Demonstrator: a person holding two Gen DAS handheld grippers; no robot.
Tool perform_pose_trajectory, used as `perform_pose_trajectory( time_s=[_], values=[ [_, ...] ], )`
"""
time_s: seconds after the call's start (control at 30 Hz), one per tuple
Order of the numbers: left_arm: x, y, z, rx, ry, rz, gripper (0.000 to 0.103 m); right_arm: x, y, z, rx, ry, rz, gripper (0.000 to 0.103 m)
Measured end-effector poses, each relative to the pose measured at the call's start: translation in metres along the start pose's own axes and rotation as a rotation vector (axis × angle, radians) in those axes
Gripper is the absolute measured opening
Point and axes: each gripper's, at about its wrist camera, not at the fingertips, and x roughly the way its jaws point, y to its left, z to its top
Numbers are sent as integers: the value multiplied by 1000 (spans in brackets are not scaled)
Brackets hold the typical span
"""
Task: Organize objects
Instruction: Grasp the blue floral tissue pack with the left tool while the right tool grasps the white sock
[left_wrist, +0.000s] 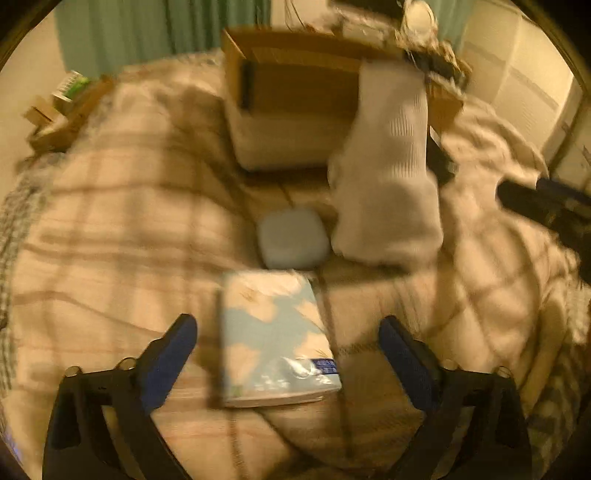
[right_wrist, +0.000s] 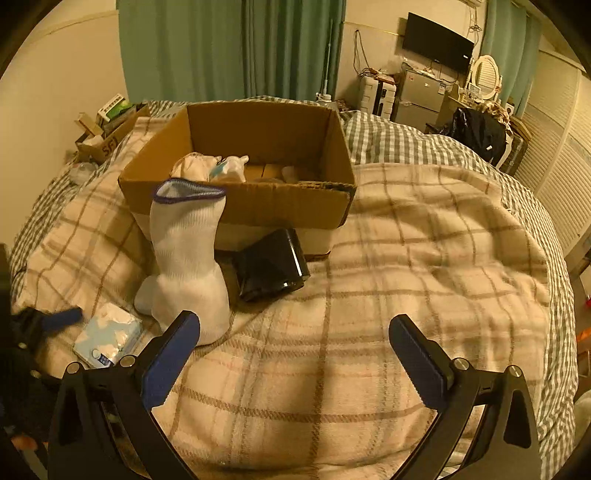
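Only the left wrist view shows a small pale blue case (left_wrist: 293, 238), lying beside the white sock (right_wrist: 188, 266). The right view alone looks inside the cardboard box (right_wrist: 258, 206). Both the left gripper (left_wrist: 288, 345) and right gripper (right_wrist: 295, 343) hover over the bed (right_wrist: 406, 258), jaws apart. The tissue pack (left_wrist: 275, 338) lies between the left jaws, long side pointing at the box. The sock stands upright against the box.

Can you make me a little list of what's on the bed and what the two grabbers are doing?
place: bed with plaid blanket
box: open cardboard box, some things already inside
sock: white sock standing up against the box
tissues: blue tissue pack, flat on blanket
black thing: black object beside the sock
left gripper: open, over the tissue pack
right gripper: open, holding nothing
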Motion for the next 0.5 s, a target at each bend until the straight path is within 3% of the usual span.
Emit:
perform_pose_trajectory(
  time_s=[0.07,0.1,0.13,0.37,0.5],
  values=[
    [6,4,0,-32,19,-23,75,0,2,-1,-6,3,-3,103],
    [3,7,0,-48,8,-26,60,-1,3,-1,-8,-2,-5,103],
    [-1,10,-1,-65,-6,-24,52,-3,3,-2,-10,-8,-4,103],
    [-58,28,5,-134,-177,-67,50,-10,12,1,-34,-28,3,103],
    [-68,45,8,-127,-193,-33,50,-3,32,8,-73,-14,62,103]
  ],
)
